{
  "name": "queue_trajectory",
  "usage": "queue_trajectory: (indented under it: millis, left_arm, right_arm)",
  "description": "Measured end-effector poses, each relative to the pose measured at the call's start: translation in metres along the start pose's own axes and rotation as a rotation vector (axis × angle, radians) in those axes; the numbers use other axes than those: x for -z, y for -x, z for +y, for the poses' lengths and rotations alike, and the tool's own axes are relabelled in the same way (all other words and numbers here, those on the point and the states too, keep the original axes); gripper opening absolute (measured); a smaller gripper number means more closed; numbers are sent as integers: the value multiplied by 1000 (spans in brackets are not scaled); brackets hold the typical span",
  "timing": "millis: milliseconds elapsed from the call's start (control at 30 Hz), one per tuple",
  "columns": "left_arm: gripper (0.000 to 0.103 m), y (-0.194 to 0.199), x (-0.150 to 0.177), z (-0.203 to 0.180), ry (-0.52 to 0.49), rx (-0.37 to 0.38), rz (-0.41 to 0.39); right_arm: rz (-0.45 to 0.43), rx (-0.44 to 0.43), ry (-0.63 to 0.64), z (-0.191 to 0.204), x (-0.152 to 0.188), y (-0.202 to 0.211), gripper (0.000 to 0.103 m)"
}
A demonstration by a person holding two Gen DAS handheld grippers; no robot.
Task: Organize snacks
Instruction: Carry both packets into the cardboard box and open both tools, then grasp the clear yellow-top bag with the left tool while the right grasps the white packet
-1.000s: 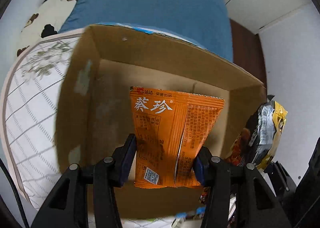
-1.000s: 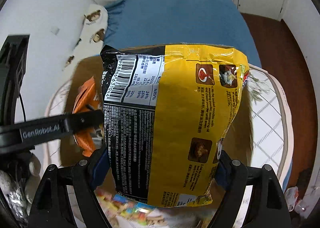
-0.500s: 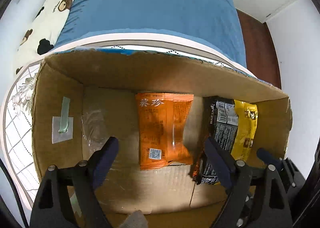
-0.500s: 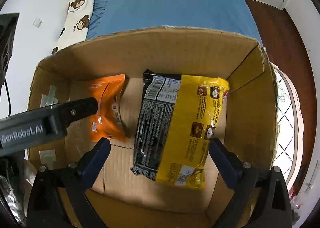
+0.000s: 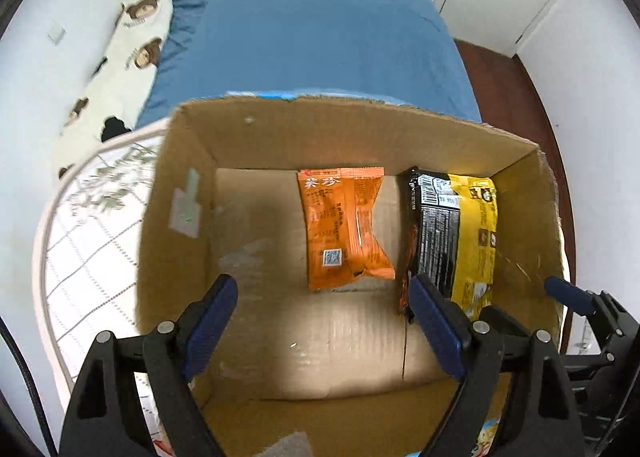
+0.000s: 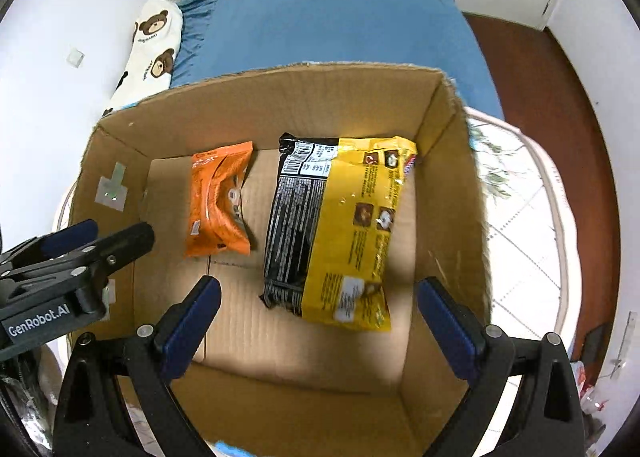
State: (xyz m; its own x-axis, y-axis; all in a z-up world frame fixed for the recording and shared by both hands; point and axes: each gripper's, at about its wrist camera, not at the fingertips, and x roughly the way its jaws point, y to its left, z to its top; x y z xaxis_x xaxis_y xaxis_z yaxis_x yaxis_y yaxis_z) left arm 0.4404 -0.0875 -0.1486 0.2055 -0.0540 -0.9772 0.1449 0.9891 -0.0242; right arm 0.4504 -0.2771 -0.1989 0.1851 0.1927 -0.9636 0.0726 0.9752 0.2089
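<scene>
Snacks lie flat on the floor of an open cardboard box: an orange packet toward ten o'clock of the floor in the right wrist view, and a larger yellow-and-black bag just beside it toward two o'clock. Whether their edges touch is hard to judge through the fisheye; a strip of bare cardboard seems to separate them.

Both grippers point down into the box from above. Jaws of the left gripper stand wide with nothing between the pads, the orange packet lying at twelve o'clock from them. Jaws of the right gripper stand wider, also with nothing between them, the yellow-and-black bag's near end at twelve o'clock.

Under the box is a round white table with a grid pattern. At twelve o'clock beyond it is a blue bed, a bear-print pillow along its left edge.
</scene>
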Motion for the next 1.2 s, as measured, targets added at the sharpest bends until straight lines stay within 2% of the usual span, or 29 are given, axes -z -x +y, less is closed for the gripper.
queue_trajectory:
  millis: [133,400,667,833,967,1200]
  left_arm:
    - [87,29,14,-4,-15,-20,-71]
    - [87,75,46,-4,-12,-2,-161]
    - [87,107,84,2,6,17,-204]
    - [87,118,121,9,9,17,-208]
    - [87,108,164,19,-4,-22,-174]
    - [87,44,237,45,2,-79,10]
  right_arm:
    - [-57,25,15,8,14,22,101]
    - [-144,44,27,15,49,72,101]
    - [-221,37,16,22,85,115,101]
    - [-217,-3,-4,24,122,130,101]
    - [-169,-36,-34,18,162,124,101]
    - [-65,-29,-132,-15,239,94,101]
